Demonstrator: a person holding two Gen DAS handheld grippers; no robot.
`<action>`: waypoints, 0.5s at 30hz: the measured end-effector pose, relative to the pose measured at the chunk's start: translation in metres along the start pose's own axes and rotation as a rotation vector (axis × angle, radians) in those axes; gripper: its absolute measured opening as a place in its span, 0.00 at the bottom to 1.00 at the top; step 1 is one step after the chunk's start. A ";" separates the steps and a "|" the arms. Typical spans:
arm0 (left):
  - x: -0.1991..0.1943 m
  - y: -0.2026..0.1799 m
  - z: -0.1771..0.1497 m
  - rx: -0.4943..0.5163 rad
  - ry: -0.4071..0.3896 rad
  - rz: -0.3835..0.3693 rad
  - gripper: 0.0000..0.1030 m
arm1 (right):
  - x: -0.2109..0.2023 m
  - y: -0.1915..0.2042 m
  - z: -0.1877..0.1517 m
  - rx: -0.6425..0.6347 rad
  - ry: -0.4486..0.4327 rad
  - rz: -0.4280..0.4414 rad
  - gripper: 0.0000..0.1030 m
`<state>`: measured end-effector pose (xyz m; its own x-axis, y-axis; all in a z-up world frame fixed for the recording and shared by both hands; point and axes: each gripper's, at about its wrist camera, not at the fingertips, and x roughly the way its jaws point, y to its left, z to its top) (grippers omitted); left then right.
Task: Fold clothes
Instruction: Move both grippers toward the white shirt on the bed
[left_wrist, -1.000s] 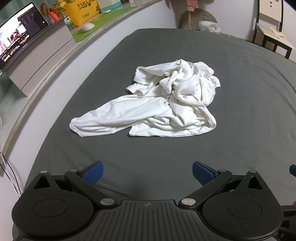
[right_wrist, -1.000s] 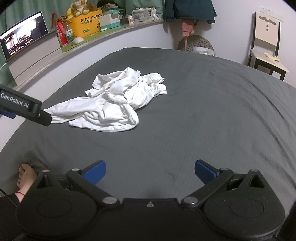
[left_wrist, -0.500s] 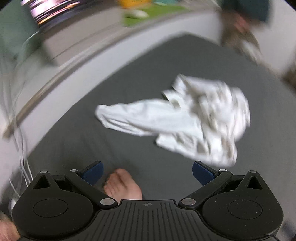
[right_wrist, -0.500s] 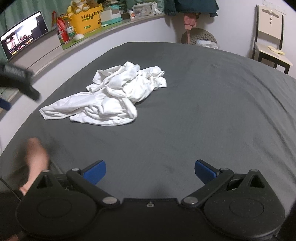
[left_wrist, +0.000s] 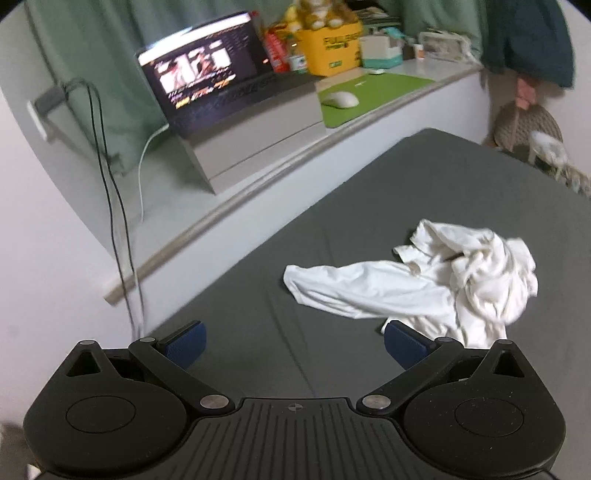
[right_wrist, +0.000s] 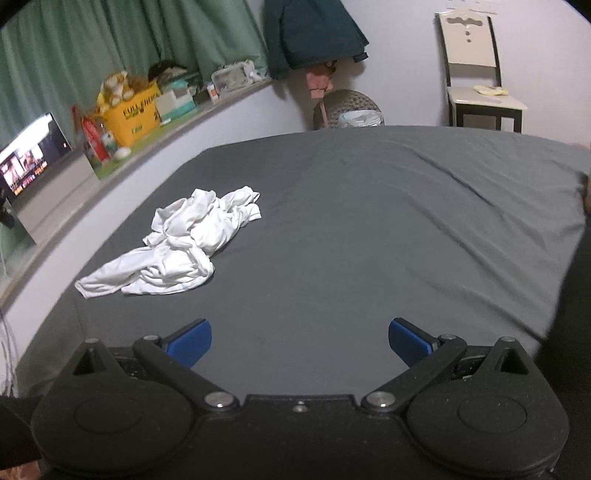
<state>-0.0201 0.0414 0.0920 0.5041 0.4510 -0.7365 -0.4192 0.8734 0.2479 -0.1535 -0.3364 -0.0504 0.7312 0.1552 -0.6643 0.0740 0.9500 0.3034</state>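
The crumpled white cloth shirt (left_wrist: 436, 284) lies bunched on the dark grey bed sheet (right_wrist: 369, 221). It is not folded. Its long sleeve stretches from 9 o'clock to 3 o'clock. From the left gripper (left_wrist: 293, 341) it sits near, at 2 o'clock. From the right gripper (right_wrist: 299, 341) it is farther, at 11 o'clock. Both grippers hover level, fingers wide apart, holding nothing.

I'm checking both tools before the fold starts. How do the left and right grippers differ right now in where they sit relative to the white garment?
The left gripper sits close to the white garment, whose edge reaches its right finger; the right gripper is well back, with bare grey bed sheet ahead. The left faces the garment's long flat end; the right sees it off to its left. Both are open and empty.
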 end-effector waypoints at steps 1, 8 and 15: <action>-0.004 0.001 -0.003 0.000 -0.004 -0.004 1.00 | -0.001 -0.005 -0.003 0.010 0.003 0.005 1.00; -0.025 0.011 -0.020 0.031 -0.014 -0.014 1.00 | 0.000 -0.019 -0.019 0.050 0.026 -0.002 1.00; -0.011 0.021 0.001 -0.080 -0.045 -0.018 1.00 | -0.004 -0.015 -0.018 0.055 0.014 -0.011 1.00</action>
<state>-0.0335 0.0549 0.1059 0.5446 0.4443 -0.7113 -0.4674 0.8650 0.1825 -0.1700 -0.3467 -0.0650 0.7209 0.1491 -0.6768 0.1190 0.9355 0.3328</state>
